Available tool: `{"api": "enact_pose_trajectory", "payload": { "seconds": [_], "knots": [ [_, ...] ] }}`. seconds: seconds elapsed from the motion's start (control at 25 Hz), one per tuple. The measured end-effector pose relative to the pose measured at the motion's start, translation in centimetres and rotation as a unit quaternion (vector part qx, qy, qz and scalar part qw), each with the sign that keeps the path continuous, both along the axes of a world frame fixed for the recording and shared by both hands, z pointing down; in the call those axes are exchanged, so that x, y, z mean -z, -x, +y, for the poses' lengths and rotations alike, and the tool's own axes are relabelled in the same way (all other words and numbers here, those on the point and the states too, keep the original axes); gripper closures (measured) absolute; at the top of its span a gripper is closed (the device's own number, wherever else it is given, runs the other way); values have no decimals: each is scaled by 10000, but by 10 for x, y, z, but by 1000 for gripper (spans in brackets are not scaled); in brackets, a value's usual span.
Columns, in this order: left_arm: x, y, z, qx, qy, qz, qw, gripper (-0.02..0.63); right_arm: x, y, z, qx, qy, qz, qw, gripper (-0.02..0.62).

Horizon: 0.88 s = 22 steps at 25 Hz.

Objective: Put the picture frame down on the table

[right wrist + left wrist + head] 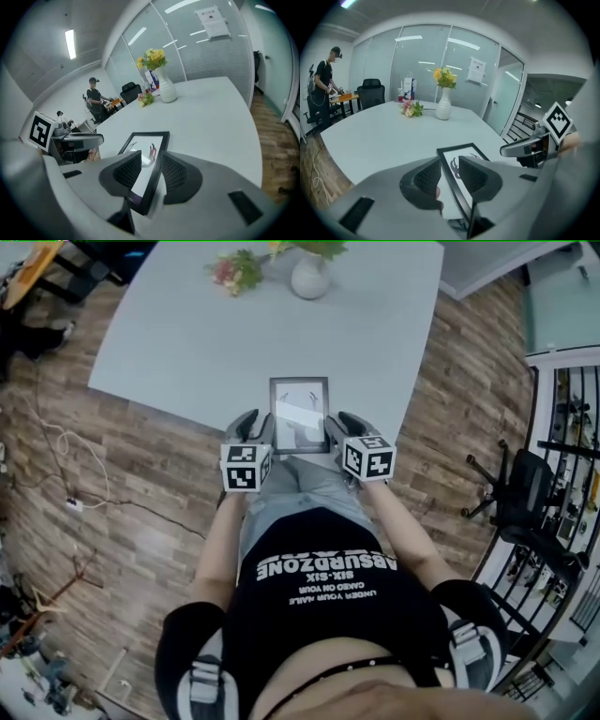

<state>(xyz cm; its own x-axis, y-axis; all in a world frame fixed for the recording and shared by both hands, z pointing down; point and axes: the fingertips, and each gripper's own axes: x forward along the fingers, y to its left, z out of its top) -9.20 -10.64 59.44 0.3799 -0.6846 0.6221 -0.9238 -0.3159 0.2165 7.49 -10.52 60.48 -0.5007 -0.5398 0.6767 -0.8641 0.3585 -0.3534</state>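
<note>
A black picture frame (300,415) with a white print is held over the near edge of the pale grey table (187,343), face up and sloping away from me. My left gripper (259,432) is shut on its left side and my right gripper (336,431) is shut on its right side. In the left gripper view the frame (461,161) passes edge-on between the ribbed pads (427,177). From the right gripper the frame (146,161) is likewise clamped between the pads (174,172). Whether its far edge touches the table is hidden.
A white vase (310,277) with yellow flowers and a loose bouquet (239,273) stand at the table's far side. An office chair (525,484) and shelving are to the right. A person (323,89) stands at a desk in the background. Wood floor surrounds the table.
</note>
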Motion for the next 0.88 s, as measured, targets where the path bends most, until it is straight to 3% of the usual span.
{"api": "enact_pose_trajectory", "payload": {
  "seconds": [0.24,0.32,0.44,0.6,0.88],
  "knots": [
    [58,-1,-8,-84,-678,239,9974,525,66,-3,-17,-240,-895,-120,9956,565],
    [80,-7,-6,-71,-850,578,9947,575,81,-1,-14,-341,-913,-411,9944,575],
    [112,-18,-4,-99,-1124,1064,9879,589,101,5,-9,-410,-883,-925,9909,578],
    [130,-33,1,-407,-1336,924,9859,590,116,9,3,-343,-971,-883,9908,580],
    [131,-48,10,-764,-1288,916,9845,591,118,23,16,-69,-937,-590,9938,580]
  ]
}}
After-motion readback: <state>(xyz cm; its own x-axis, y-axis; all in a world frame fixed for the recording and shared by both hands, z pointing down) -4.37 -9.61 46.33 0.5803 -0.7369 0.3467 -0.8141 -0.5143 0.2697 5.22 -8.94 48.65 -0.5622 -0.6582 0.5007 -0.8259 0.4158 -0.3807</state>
